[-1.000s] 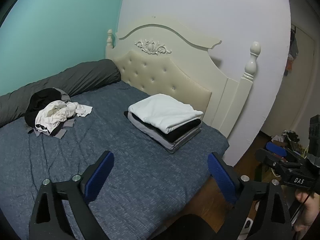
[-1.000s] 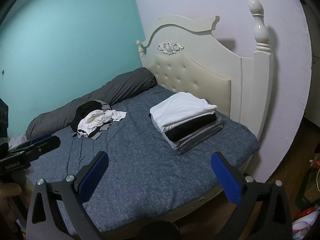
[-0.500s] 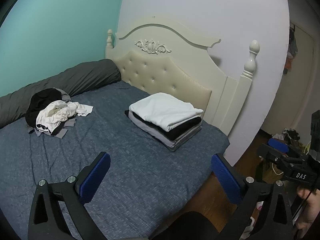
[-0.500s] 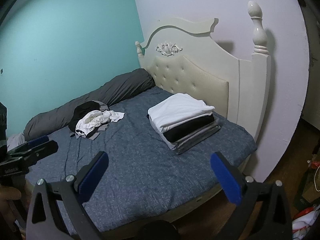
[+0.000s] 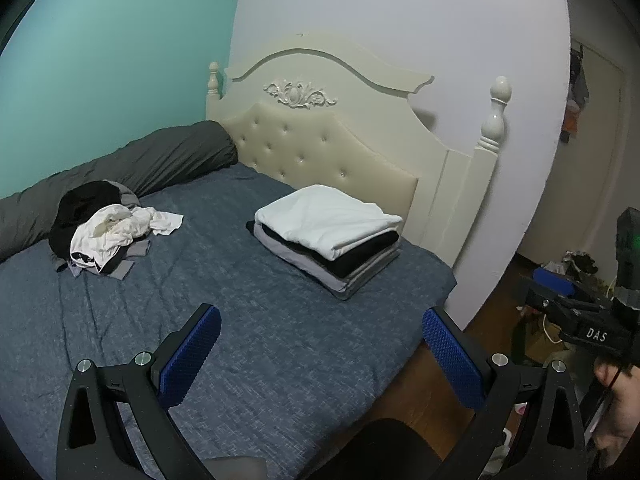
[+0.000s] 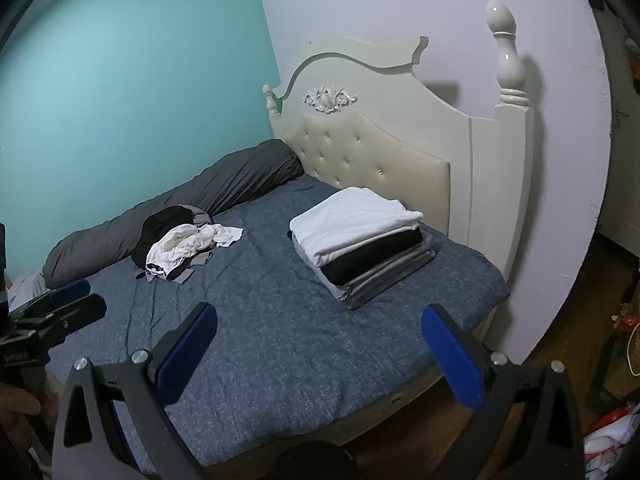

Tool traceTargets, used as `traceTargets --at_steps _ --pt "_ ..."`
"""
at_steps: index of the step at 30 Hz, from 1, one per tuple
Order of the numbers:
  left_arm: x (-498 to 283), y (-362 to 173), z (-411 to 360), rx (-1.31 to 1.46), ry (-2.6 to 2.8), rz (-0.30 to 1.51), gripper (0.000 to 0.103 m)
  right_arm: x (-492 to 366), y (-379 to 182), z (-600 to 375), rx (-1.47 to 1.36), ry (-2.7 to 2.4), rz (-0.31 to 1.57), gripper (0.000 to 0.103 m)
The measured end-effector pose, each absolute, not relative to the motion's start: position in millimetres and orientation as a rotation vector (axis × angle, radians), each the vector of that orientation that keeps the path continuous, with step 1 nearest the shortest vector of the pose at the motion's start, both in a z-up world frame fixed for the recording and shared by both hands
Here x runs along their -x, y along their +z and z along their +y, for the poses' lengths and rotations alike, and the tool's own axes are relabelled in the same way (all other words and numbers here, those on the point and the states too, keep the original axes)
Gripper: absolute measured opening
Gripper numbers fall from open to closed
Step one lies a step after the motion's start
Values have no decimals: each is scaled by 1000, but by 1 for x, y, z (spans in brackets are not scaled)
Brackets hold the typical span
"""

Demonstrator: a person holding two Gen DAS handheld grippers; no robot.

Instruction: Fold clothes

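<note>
Clothes (image 5: 108, 236) lie crumpled near folded stack (image 5: 328, 236); left claw (image 5: 320, 356) and right claw (image 6: 320, 356) gape empty.

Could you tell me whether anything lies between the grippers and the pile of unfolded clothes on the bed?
Nothing visible does. Both the left gripper and the right gripper are open and empty, and only bare blue bedspread lies between them and the unfolded pile. The folded stack sits off to the right.

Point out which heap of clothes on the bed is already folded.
The folded stack near the headboard, white garment on top. The other heap, beside the grey bolster, is crumpled.
</note>
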State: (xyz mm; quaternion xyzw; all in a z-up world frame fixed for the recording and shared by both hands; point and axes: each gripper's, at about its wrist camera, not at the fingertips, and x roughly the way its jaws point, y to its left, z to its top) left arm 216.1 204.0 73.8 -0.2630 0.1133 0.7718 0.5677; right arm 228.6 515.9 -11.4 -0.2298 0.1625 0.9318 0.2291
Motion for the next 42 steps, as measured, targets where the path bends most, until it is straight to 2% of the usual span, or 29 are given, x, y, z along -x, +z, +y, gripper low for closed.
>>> traceTargets --at_steps 42 --pt "-218 72 195 607 1811 252 103 -229 -18 514 636 2546 471 103"
